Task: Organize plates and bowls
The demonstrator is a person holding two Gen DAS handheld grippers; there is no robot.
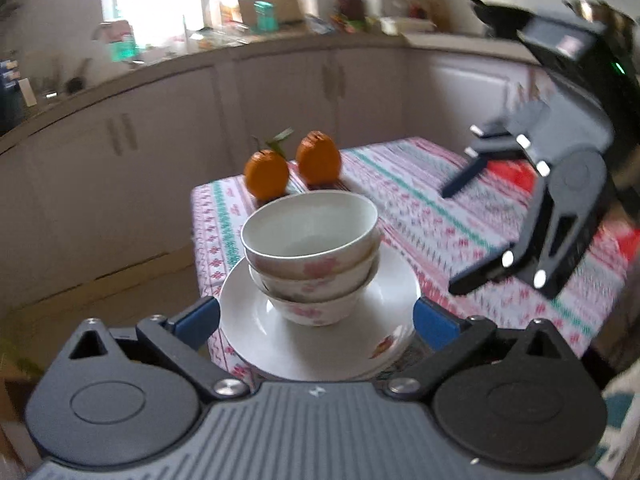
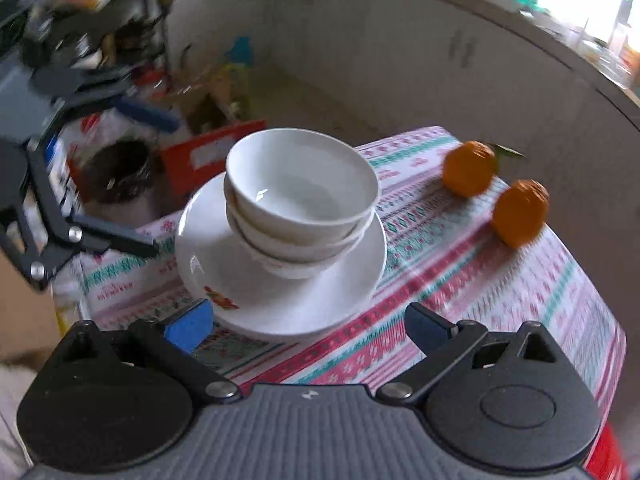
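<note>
On the table, at 12 o'clock of both wide-open, empty tongs, three bowls sit nested on stacked plates. The stacking seems done; probably nothing remains.

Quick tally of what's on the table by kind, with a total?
Bowls: 3, nested in one stack
Plates: at least 2, stacked under the bowls; exact count unclear from the rims
Oranges: 2, on the tablecloth beyond the stack
Total: at least 7
Both grippers, left and right, are open and empty.
</note>
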